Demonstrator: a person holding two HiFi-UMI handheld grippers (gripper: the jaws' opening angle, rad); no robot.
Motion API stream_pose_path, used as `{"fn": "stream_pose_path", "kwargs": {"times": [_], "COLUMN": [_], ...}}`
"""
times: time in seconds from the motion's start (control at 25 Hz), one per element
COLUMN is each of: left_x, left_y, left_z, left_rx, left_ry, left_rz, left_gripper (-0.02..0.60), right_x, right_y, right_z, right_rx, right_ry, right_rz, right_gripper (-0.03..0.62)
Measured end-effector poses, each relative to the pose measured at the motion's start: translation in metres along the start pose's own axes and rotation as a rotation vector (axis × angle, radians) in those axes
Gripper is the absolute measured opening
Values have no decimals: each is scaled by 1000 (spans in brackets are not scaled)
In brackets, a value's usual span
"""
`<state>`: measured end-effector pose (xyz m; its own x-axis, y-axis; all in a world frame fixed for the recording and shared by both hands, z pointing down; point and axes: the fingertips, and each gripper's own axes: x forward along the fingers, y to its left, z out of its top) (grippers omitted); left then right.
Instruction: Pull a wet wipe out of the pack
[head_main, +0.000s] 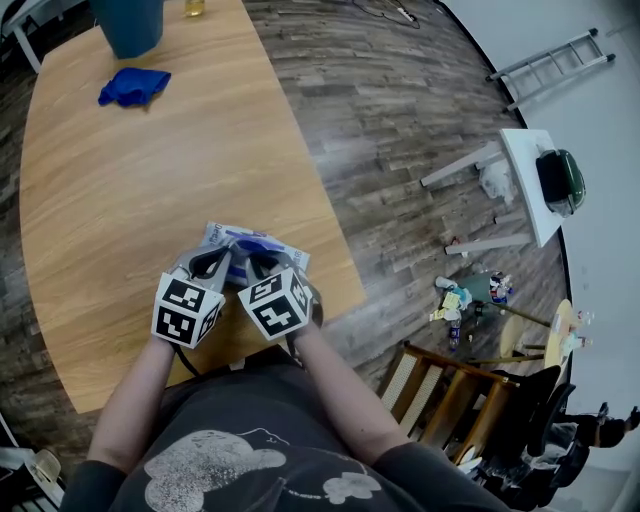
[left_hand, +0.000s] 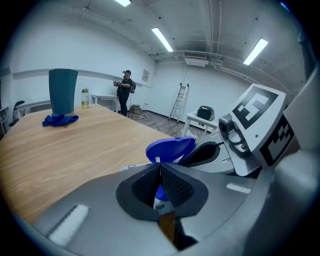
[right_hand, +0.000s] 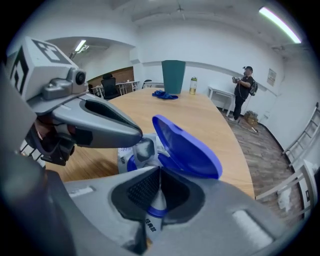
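- While the wet wipe pack (head_main: 262, 243) lies on the wooden table (head_main: 150, 180), near the edge closest to the person, its blue lid (right_hand: 187, 147) stands flipped open; both tools meet over it, side by side
- left gripper (left_hand: 160, 167): jaws pressed together with nothing seen between them; its tips rest down on the pack, just beside the opening
- right gripper (right_hand: 160, 172): jaws clenched on the white tip of a wet wipe (right_hand: 156, 200), which rises from the blue-ringed opening directly beneath
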<state>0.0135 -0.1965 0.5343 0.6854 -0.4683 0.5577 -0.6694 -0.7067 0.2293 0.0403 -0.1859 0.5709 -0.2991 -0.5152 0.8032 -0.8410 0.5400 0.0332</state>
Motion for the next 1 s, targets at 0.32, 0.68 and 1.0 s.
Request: {"fn": "stream_pose_path", "kwargs": {"times": [0.32, 0.68, 1.0], "left_x": [-5, -3, -2], "left_y": [4, 16, 20], "left_z": [3, -7, -10], "left_rx": [-23, -48, -92], "left_ry": [-17, 8, -6], "left_rz": [23, 110, 195], "left_gripper": [20, 21, 25], "right_x": [-34, -68, -77], "right_y": [2, -38, -58], "right_z": [25, 40, 26], "right_rx": [32, 52, 49], "right_ry": [-126, -242, -300], "right_rz": [40, 24, 105], "right_gripper": [2, 2, 2]}}
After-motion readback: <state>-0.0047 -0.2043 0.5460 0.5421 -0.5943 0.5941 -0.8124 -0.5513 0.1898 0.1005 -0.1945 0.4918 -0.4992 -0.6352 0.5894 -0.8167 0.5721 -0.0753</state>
